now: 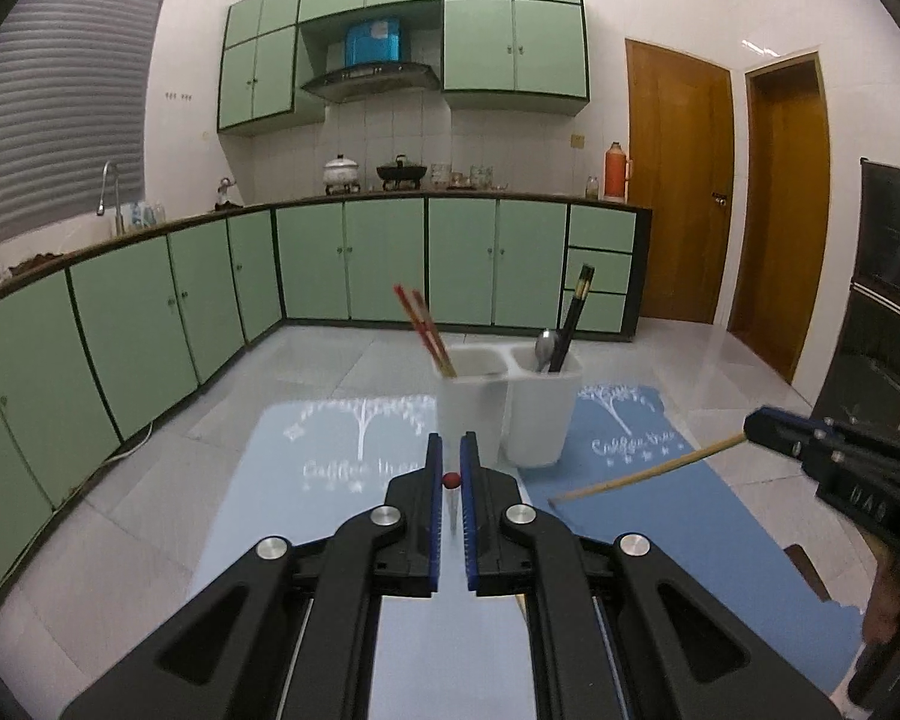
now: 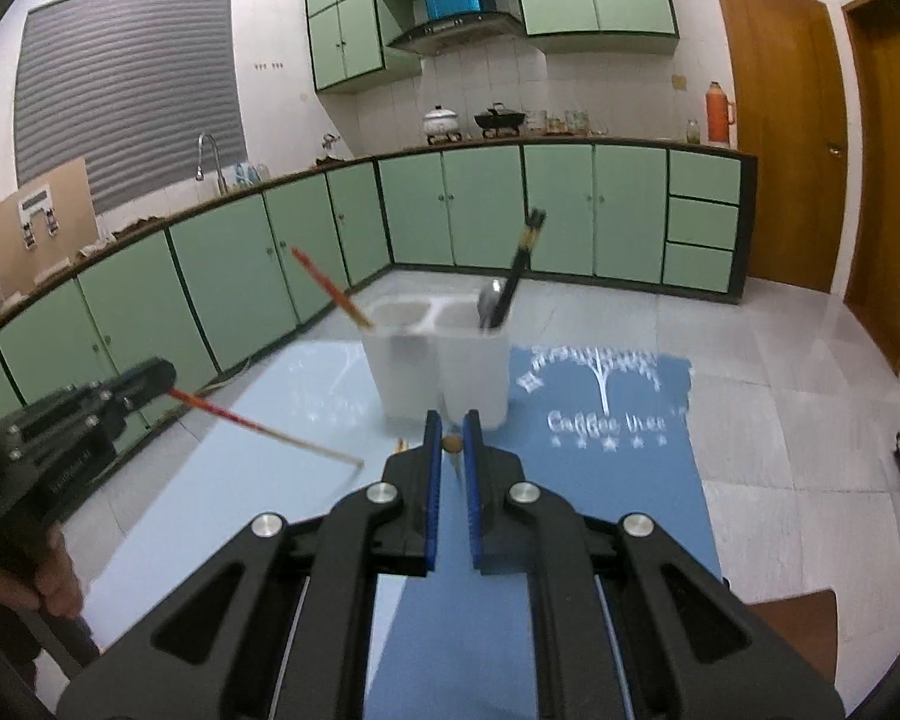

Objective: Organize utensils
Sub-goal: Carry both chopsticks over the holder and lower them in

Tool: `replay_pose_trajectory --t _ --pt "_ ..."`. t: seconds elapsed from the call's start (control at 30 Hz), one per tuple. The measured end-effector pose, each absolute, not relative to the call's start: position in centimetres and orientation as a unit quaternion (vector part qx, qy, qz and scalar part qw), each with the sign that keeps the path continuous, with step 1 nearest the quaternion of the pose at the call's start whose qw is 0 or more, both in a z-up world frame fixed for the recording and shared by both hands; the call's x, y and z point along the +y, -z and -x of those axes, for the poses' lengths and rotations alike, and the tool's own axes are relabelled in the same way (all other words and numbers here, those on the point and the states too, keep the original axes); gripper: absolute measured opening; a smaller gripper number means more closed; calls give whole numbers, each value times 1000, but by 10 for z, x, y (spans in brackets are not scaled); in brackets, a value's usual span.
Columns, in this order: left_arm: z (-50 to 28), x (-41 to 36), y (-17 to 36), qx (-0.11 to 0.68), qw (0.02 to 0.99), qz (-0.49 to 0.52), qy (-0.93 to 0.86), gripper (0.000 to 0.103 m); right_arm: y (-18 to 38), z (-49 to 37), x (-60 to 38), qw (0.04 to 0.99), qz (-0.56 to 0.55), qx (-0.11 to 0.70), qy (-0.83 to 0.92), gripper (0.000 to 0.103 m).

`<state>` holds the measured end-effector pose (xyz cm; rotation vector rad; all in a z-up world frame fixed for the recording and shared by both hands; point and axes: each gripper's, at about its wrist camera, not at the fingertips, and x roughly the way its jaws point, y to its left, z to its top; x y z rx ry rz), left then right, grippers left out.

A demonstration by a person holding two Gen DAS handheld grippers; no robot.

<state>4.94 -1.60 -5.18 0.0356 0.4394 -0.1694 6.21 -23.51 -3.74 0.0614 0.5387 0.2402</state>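
Observation:
A white two-compartment utensil holder stands on the blue mats. Its left compartment holds red chopsticks; its right holds black chopsticks and a metal spoon. My left gripper is shut on a red chopstick, seen end-on as a red tip and lengthwise in the right wrist view. My right gripper is shut on a wooden chopstick, seen end-on and lengthwise in the left wrist view. Both hover in front of the holder.
A light blue mat and a darker blue mat cover the table. Green kitchen cabinets line the back and left. Wooden doors stand at the right.

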Motion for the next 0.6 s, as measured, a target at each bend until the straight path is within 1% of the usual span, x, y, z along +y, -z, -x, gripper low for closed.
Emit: replay_pose_trajectory --t 0.3,0.6 --pt "-74 -15 30 219 970 -14 106 6 -1 -102 -237 947 -28 281 -153 6" --pt "-76 -18 16 216 969 -10 122 5 -19 -115 -238 941 -24 290 -174 6"
